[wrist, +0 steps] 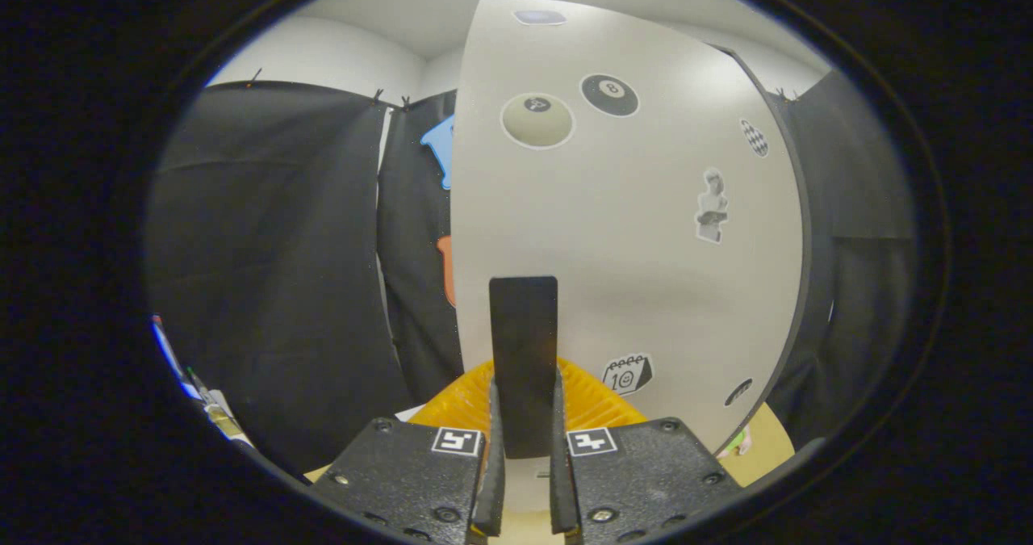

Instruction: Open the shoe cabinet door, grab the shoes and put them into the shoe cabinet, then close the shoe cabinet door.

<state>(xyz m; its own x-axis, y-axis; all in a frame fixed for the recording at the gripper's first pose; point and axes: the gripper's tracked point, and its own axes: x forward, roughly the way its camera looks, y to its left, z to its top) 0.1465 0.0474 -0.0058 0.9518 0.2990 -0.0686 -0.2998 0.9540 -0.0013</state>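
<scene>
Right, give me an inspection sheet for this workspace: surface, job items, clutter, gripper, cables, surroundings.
Surface: tan floor or board seen low beside the door.
Job's things: white shoe cabinet door with stickers, including an eight-ball sticker; black door handle stands upright on it. Shoes: nothing seen.
Clutter: ribbed orange object behind the handle, kind unclear; small coloured items beyond the fingers to one side, too small to tell.
Gripper: gripper has both fingers pressed on the door handle.
Cables: nothing seen.
Surroundings: black cloth wall around the booth, white wall above it.
</scene>
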